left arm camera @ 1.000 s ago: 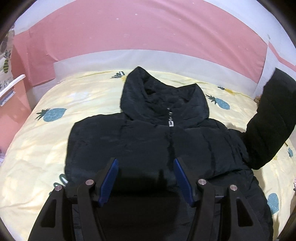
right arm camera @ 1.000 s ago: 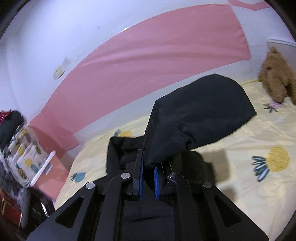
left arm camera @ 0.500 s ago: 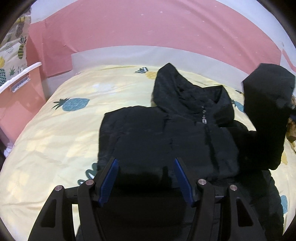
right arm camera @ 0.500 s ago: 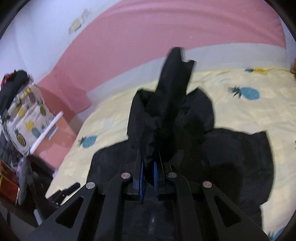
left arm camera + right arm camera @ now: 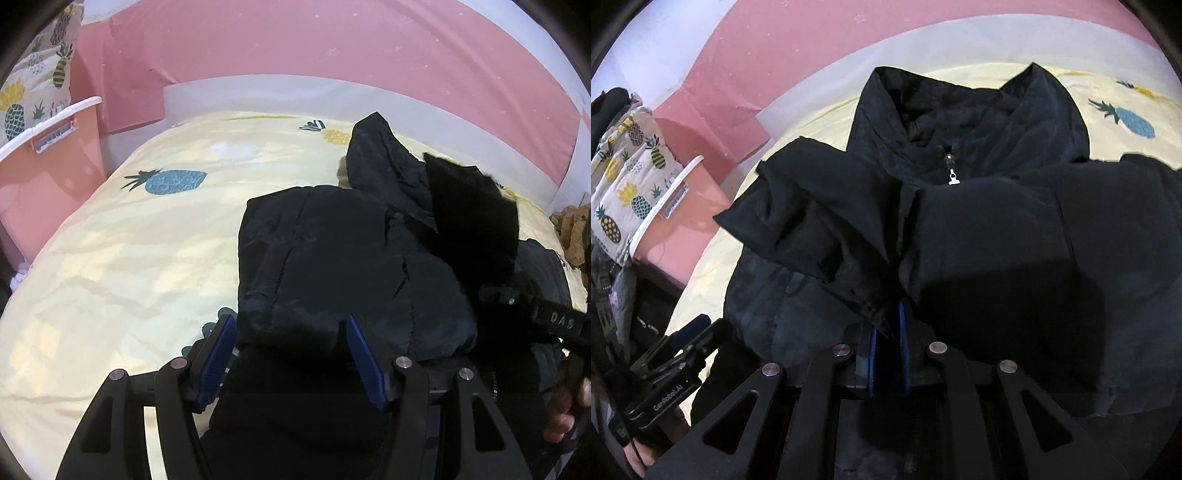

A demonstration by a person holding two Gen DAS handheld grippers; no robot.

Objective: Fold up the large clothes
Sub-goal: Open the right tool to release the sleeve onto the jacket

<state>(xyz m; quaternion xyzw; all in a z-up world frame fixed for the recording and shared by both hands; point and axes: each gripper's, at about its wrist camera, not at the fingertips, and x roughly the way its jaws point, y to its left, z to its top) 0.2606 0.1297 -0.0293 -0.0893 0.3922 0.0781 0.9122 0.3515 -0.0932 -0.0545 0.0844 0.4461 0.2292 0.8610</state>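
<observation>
A black hooded puffer jacket (image 5: 332, 251) lies front up on the yellow pineapple bedsheet (image 5: 140, 251); it also shows in the right wrist view (image 5: 997, 229), zipper pull near the collar. My right gripper (image 5: 886, 328) is shut on the jacket's sleeve cuff (image 5: 827, 240) and holds the sleeve across the jacket's chest. In the left wrist view the held sleeve (image 5: 476, 206) hangs over the jacket's right part. My left gripper (image 5: 291, 339) is open, its blue pads either side of the jacket's lower left body, gripping nothing.
A pink bin (image 5: 44, 166) with a white rim stands left of the bed, pineapple-print fabric (image 5: 624, 177) above it. A pink and white wall (image 5: 314, 48) runs behind the bed. A brown plush toy (image 5: 570, 232) sits at the right edge.
My right gripper has carried the sleeve from high in the air down and across the jacket's chest. My left gripper has shifted left along the jacket and stayed open.
</observation>
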